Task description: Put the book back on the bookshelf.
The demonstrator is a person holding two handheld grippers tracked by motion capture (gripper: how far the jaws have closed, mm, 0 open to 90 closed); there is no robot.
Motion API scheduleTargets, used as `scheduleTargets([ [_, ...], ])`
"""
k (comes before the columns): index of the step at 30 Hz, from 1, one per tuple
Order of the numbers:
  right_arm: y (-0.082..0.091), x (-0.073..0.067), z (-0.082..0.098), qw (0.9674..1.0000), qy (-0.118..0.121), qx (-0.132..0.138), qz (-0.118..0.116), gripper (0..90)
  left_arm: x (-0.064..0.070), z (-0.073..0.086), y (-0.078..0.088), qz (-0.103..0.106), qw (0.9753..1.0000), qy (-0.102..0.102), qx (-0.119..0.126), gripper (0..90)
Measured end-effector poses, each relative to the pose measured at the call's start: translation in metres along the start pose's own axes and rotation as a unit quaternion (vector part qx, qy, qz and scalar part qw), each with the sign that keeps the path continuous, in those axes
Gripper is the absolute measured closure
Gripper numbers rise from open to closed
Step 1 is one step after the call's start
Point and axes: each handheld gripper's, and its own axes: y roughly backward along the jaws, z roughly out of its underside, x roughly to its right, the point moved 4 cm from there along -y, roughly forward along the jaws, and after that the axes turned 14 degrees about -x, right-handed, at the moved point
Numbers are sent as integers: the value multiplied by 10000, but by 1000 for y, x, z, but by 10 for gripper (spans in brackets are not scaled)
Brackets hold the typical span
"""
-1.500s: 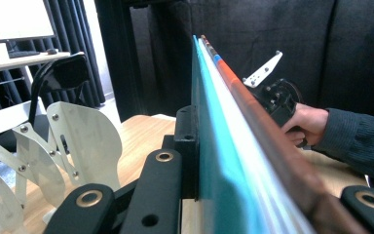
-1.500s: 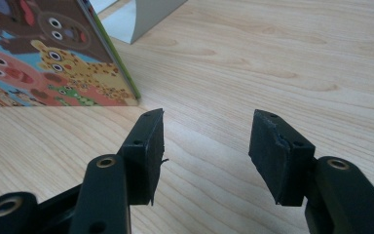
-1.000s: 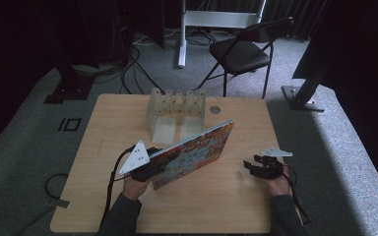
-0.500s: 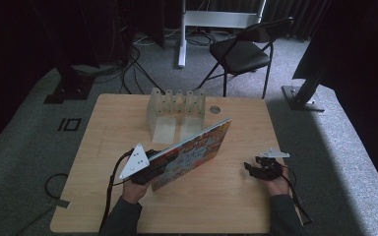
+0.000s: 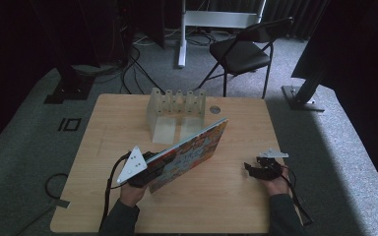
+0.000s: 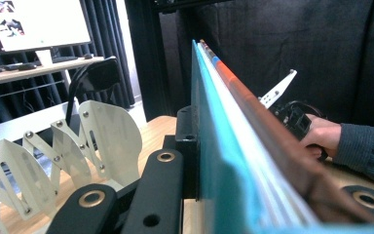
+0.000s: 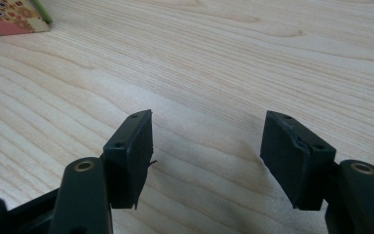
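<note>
A thin book with a colourful patterned cover stands tilted on its lower edge on the wooden table. My left gripper is shut on its near left end. In the left gripper view the book's teal edge runs away between the black jaws of the left gripper. My right gripper rests low over the table at the right, apart from the book. Its jaws have just been opening and stand open in the right gripper view, with only bare wood between them. A corner of the book shows at the top left there.
A pale slotted rack stands at the table's far middle, close behind the book, and also appears in the left gripper view. A small round disc lies right of the rack. A folding chair stands beyond the table.
</note>
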Motion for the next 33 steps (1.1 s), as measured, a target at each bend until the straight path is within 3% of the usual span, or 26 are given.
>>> scheduleTargets([
  [14,-4,3,2,9999,-104,-15,-80,333,-5,5,13,-165,9998,125,-19,805],
  [33,-6,1,4,10000,3,76,49,288,-13,11,26,-380,9988,312,10,803],
])
